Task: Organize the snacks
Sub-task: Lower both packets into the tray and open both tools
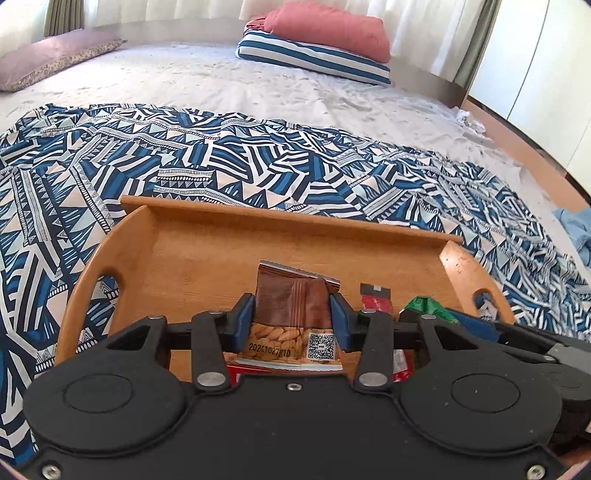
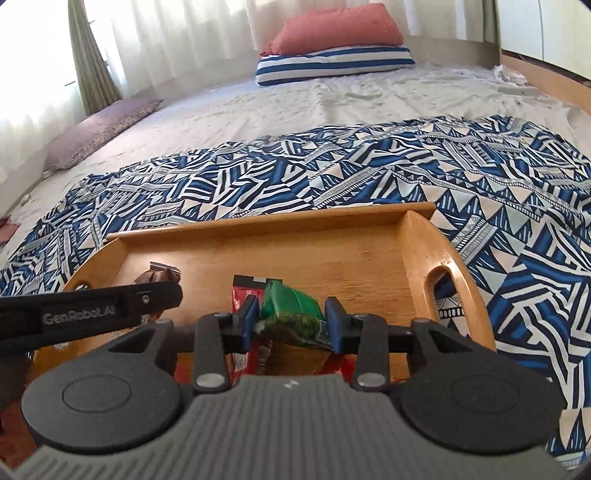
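Brown packet [image 1: 291,295] clamped in left tool [image 1: 291,314].

Patterned blue bedspread [image 1: 258,162], striped pillow [image 1: 314,55], red cushion [image 2: 340,27], curtains [image 2: 184,40]

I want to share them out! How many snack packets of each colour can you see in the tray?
Brown peanut packet: 1, in the left gripper
Green packet: 1, in the right gripper
Red packets: at least 1, partly hidden
Total: at least 3, over the wooden tray
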